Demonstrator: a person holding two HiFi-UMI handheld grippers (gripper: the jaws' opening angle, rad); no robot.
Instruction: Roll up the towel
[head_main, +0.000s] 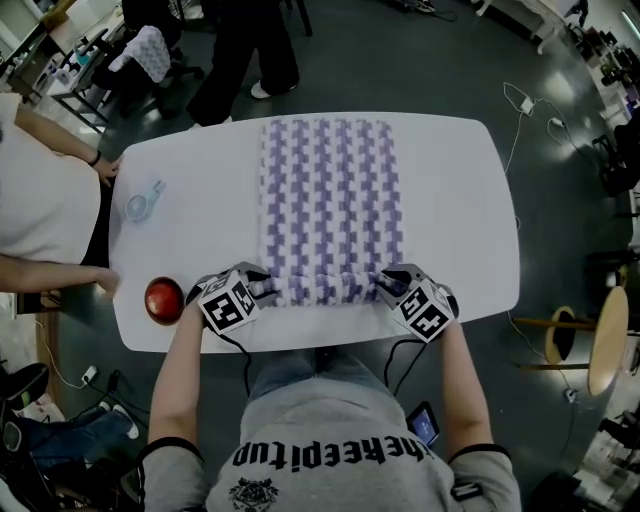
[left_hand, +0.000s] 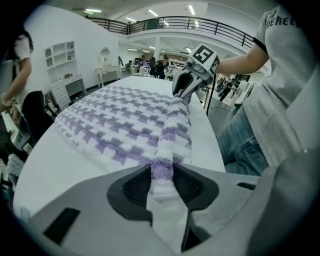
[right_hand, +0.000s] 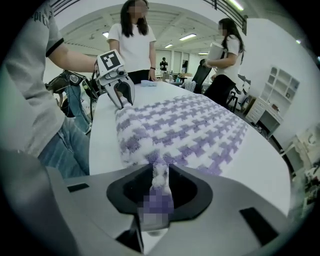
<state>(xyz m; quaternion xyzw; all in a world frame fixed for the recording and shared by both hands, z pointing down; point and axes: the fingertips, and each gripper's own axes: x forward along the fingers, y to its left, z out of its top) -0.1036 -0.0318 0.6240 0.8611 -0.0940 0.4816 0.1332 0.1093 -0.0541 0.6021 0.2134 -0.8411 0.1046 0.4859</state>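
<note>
A purple-and-white checked towel (head_main: 330, 190) lies lengthwise on the white table (head_main: 450, 200). Its near end is turned over into a low roll (head_main: 322, 290) by the front edge. My left gripper (head_main: 262, 288) sits at the roll's left end and my right gripper (head_main: 385, 285) at its right end. In the left gripper view the towel (left_hand: 120, 125) narrows into a strip pinched between the jaws of the left gripper (left_hand: 162, 175), with the right gripper (left_hand: 182, 87) at the far end. The right gripper (right_hand: 159, 175) likewise pinches a fold of the towel (right_hand: 190, 130), opposite the left gripper (right_hand: 122, 95).
A red apple (head_main: 163, 298) rests near the table's front left corner. A small clear object (head_main: 142, 203) lies further back on the left. People stand by the left side, one hand (head_main: 105, 168) at the edge. A wooden stool (head_main: 605, 340) stands right of the table.
</note>
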